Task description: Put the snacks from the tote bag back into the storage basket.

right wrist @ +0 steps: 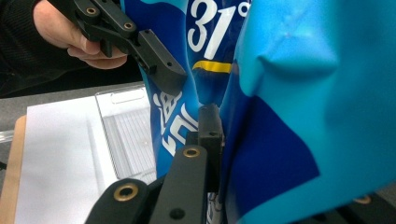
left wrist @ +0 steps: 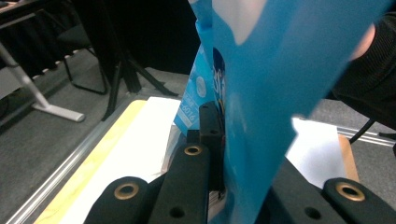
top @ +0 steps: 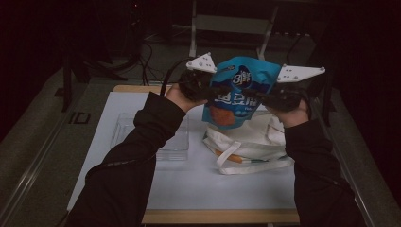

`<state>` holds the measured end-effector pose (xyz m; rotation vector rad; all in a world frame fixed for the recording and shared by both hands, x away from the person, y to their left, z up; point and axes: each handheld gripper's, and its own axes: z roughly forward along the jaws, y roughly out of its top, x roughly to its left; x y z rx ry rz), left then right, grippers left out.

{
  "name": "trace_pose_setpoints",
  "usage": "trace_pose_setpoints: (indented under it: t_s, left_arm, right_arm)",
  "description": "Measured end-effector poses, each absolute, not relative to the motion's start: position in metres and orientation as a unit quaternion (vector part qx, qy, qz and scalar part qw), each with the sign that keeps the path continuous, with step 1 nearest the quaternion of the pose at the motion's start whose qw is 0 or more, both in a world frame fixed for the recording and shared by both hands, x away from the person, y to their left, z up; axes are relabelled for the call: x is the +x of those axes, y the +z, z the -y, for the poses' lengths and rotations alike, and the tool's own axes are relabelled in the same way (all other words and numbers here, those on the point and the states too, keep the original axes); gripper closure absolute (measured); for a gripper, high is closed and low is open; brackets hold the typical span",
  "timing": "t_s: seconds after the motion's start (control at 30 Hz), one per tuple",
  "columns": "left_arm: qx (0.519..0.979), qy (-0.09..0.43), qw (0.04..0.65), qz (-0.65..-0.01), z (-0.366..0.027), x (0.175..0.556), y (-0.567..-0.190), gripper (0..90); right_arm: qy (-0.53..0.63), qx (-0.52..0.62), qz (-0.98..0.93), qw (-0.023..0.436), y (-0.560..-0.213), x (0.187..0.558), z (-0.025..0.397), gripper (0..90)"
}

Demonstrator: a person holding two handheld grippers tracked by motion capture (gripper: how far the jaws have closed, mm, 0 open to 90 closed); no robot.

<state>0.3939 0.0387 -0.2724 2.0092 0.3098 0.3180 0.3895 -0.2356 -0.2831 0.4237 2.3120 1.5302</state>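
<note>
Two black grippers clamp one glossy blue plastic snack pouch point(top: 239, 92), crinkled and puffy, lifted above the white-topped bench's far edge point(top: 127, 101). Left gripper point(top: 215, 89) pinches its left side, right gripper point(top: 257, 97) its right. Beneath lies a limp cream cloth tote bag point(top: 246, 149); a clear ribbed plastic tray point(top: 170, 146) sits toward the left edge.

Your left tool point(top: 218, 89) and right tool point(top: 261, 97) have their jaw tips buried behind the blue bag point(top: 239, 90), so you cannot see where they end. In the left gripper view the bag point(left wrist: 280, 79) covers the right jaw and runs off the top edge. The tote point(top: 248, 144) near the tabletop's right edge is partly hidden by the bag and your right sleeve point(top: 314, 175). The bag's small print is unreadable.
</note>
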Motion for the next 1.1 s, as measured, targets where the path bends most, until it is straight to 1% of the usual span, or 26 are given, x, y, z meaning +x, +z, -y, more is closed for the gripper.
trace_pose_setpoints:
  t_s: [0.67,0.7,0.73,1.1]
  left_arm:
    - [0.836,0.151,0.504,-0.157,-0.104,0.381,-0.269,90.0]
    - [0.835,0.152,0.503,-0.162,-0.112,0.38,-0.27,90.0]
    - [0.836,0.153,0.501,-0.163,-0.116,0.379,-0.27,90.0]
    - [0.833,0.158,0.498,-0.181,-0.153,0.371,-0.271,89.9]
  right_arm:
    - [0.538,0.11,-0.824,0.143,-0.279,0.399,0.169,88.1]
    - [0.538,0.109,-0.824,0.141,-0.279,0.4,0.165,88.1]
    - [0.537,0.105,-0.826,0.137,-0.28,0.401,0.157,88.1]
    - [0.535,0.084,-0.831,0.123,-0.28,0.404,0.119,88.1]
